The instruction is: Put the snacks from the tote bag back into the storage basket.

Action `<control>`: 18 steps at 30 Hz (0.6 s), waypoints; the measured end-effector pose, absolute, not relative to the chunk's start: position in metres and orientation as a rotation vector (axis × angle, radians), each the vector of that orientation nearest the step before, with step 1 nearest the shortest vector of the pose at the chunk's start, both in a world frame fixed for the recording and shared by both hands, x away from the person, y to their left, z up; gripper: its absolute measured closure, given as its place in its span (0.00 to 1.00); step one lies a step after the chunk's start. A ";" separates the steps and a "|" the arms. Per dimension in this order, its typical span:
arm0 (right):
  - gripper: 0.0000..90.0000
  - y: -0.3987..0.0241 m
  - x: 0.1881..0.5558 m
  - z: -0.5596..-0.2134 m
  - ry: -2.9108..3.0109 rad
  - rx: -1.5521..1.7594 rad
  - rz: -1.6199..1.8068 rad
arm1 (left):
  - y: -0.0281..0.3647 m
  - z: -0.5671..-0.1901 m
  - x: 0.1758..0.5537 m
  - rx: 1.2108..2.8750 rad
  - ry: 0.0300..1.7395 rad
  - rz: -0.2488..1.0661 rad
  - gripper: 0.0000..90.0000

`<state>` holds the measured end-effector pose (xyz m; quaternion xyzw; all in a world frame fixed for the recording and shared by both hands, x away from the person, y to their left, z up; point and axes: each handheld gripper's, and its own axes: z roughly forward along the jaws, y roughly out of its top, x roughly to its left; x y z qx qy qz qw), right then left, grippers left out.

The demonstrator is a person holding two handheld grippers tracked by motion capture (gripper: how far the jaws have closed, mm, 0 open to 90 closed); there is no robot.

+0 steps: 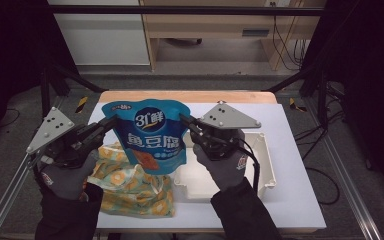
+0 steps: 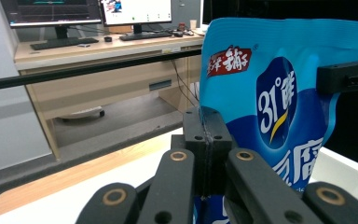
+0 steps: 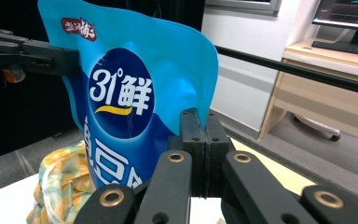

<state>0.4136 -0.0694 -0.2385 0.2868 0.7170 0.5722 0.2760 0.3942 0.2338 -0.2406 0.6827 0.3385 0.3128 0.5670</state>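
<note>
The desk point(image 1: 300, 200) fills the middle of the high view, its white top running from a wooden strip at the back to the near edge at the bottom of the frame, with bare room along the right side and at the back. On it, right of centre, sits a white tray point(image 1: 264, 165), empty as far as can be seen, and at lower left of centre lies a crumpled patterned cloth point(image 1: 130, 192) in orange and pale green. Above both, at the centre of the frame, a blue snack bag point(image 1: 150, 135) hangs upright with its long axis vertical, stretched between the two tools, its bottom over the cloth and the tray's left rim. The left tool point(image 1: 111, 121) comes in from the left and is clamped shut on the bag's upper left edge; the left gripper view shows its jaws pinched tight on that side seam point(image 2: 207, 140). The right tool point(image 1: 184, 119) comes in from the right and grips the opposite upper edge the same way, jaws closed on the seam point(image 3: 200, 140). Both hands sit equally near, one at each side. The tray lies just right of and below the bag, so a set-down there would call for a short shift right and down, clearing the tray's near left rim.
</note>
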 end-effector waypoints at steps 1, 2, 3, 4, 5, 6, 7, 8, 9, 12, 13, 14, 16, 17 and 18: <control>1.00 -0.073 0.412 -0.238 1.922 0.774 1.536 | 0.232 -0.240 0.395 1.601 0.781 0.746 1.00; 1.00 -0.075 0.412 -0.237 1.917 0.778 1.535 | 0.230 -0.239 0.395 1.600 0.779 0.745 1.00; 1.00 -0.077 0.411 -0.237 1.915 0.779 1.533 | 0.227 -0.239 0.395 1.609 0.785 0.729 1.00; 1.00 -0.080 0.410 -0.237 1.912 0.782 1.532 | 0.225 -0.239 0.395 1.607 0.783 0.727 1.00; 1.00 -0.082 0.410 -0.237 1.910 0.782 1.531 | 0.222 -0.239 0.395 1.604 0.781 0.722 1.00; 1.00 -0.085 0.409 -0.237 1.908 0.783 1.529 | 0.220 -0.239 0.396 1.606 0.778 0.719 1.00; 1.00 -0.087 0.408 -0.237 1.905 0.787 1.528 | 0.218 -0.239 0.396 1.611 0.774 0.716 1.00; 1.00 -0.090 0.408 -0.237 1.903 0.790 1.526 | 0.215 -0.239 0.397 1.612 0.770 0.714 1.00; 1.00 -0.092 0.407 -0.237 1.901 0.794 1.523 | 0.213 -0.239 0.397 1.613 0.766 0.710 1.00; 1.00 -0.101 0.406 -0.237 1.891 0.803 1.518 | 0.205 -0.239 0.398 1.622 0.754 0.705 1.00; 1.00 -0.102 0.406 -0.237 1.887 0.807 1.516 | 0.203 -0.239 0.398 1.621 0.752 0.703 1.00; 1.00 -0.105 0.405 -0.237 1.887 0.809 1.514 | 0.200 -0.238 0.399 1.626 0.747 0.699 1.00; 1.00 -0.111 0.404 -0.238 1.883 0.813 1.513 | 0.195 -0.238 0.400 1.627 0.742 0.694 1.00; 1.00 -0.114 0.404 -0.238 1.880 0.816 1.514 | 0.192 -0.238 0.400 1.631 0.738 0.692 1.00; 1.00 -0.116 0.403 -0.239 1.877 0.824 1.517 | 0.189 -0.239 0.400 1.630 0.736 0.687 1.00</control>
